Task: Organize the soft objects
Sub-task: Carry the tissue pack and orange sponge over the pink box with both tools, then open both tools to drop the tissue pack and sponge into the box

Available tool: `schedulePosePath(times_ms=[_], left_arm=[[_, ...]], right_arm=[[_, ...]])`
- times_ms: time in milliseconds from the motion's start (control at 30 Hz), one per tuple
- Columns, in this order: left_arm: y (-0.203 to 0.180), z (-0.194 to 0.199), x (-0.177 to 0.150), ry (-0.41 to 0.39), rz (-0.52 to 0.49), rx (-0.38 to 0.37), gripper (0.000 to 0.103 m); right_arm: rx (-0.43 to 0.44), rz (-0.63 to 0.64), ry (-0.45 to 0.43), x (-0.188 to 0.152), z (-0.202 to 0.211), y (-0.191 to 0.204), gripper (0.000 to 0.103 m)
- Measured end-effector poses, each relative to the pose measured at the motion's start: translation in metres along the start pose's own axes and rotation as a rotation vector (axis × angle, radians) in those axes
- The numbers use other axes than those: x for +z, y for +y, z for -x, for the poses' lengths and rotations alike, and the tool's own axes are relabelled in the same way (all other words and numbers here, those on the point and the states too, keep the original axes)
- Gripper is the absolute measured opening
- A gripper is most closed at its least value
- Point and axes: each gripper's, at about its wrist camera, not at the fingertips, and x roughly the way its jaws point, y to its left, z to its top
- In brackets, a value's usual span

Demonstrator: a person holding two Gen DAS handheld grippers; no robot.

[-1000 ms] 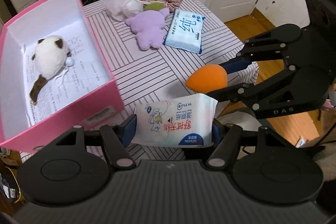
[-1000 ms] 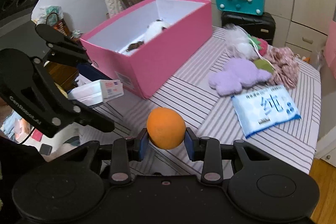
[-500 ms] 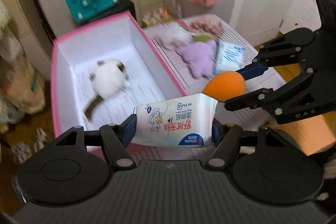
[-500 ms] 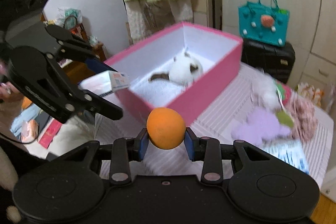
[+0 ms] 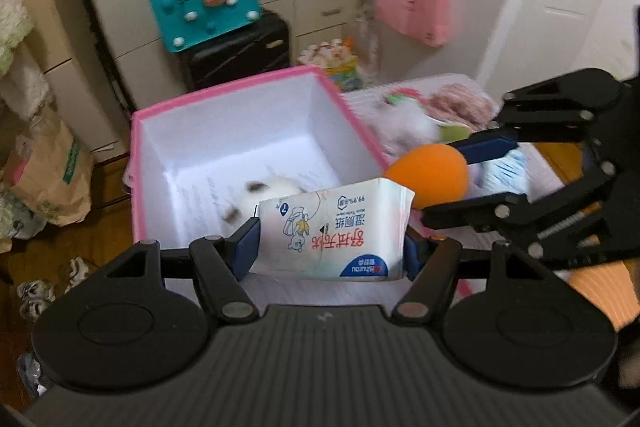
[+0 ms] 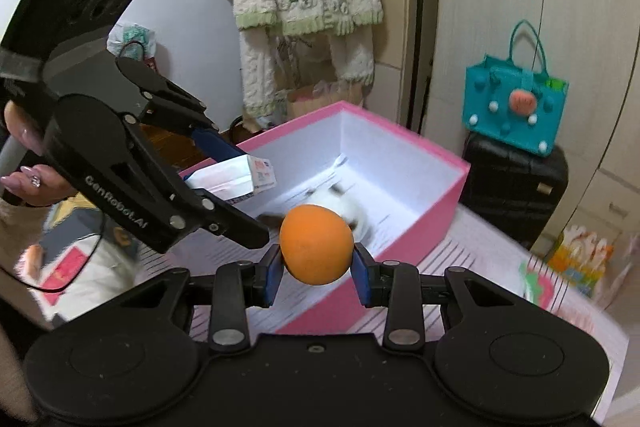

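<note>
My left gripper [image 5: 332, 247] is shut on a white pack of wet wipes [image 5: 332, 231] and hangs over the near end of the open pink box [image 5: 224, 99]. A white and brown plush cat [image 5: 272, 191] lies blurred inside the box. Just right of the pack, my right gripper [image 6: 316, 263] is shut on an orange sponge ball [image 6: 316, 245], above the box's near rim [image 6: 400, 239]. From the right wrist view the left gripper [image 6: 224, 167] and its wipes pack [image 6: 236, 179] show at the left, over the box. The right gripper [image 5: 460, 183] and the ball [image 5: 428, 175] also show in the left wrist view.
More soft things [image 5: 420, 115] lie blurred on the striped tablecloth [image 6: 540, 287] right of the box. A teal felt bag [image 5: 204, 7] sits on a black suitcase [image 5: 240, 51] behind it. A pink bag [image 5: 412, 3] hangs by the door. A paper sack [image 5: 52, 167] stands on the floor at left.
Both grippers have swung left from over the table's edge to above the pink box, each keeping its load. The box now fills the middle of both views.
</note>
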Motion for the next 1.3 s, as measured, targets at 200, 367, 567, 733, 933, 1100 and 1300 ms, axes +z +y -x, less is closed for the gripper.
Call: schedulePosePath(times_ms=[200, 367, 567, 733, 933, 1100, 1300], left_arm=[[0.029, -0.042, 0.024, 0.021, 0.020, 0.109, 0.068], [0.049, -0.070, 0.035, 0.085, 0.061, 0.095, 0.068], [0.062, -0.098, 0.044, 0.140, 0.071, 0.127, 0.068], [0.066, -0.108, 0.041, 0.169, 0.071, 0.173, 0.070], [0.063, -0.100, 0.040, 0.119, 0.045, 0.205, 0.078], [0.062, -0.085, 0.033, 0.088, 0.040, 0.176, 0.078], [0.060, -0.063, 0.021, 0.066, 0.045, 0.160, 0.078]], right_arm=[[-0.026, 0.027, 0.006, 0.030, -0.037, -0.020, 0.041], [-0.041, 0.075, 0.062, 0.038, -0.061, -0.020, 0.041], [-0.066, 0.103, 0.140, 0.049, -0.100, -0.031, 0.041], [-0.039, 0.113, 0.183, 0.052, -0.120, -0.035, 0.042], [-0.060, 0.126, 0.207, 0.048, -0.127, -0.031, 0.045], [-0.056, 0.081, 0.203, 0.045, -0.131, -0.039, 0.047], [-0.079, 0.020, 0.156, 0.044, -0.117, -0.043, 0.061]])
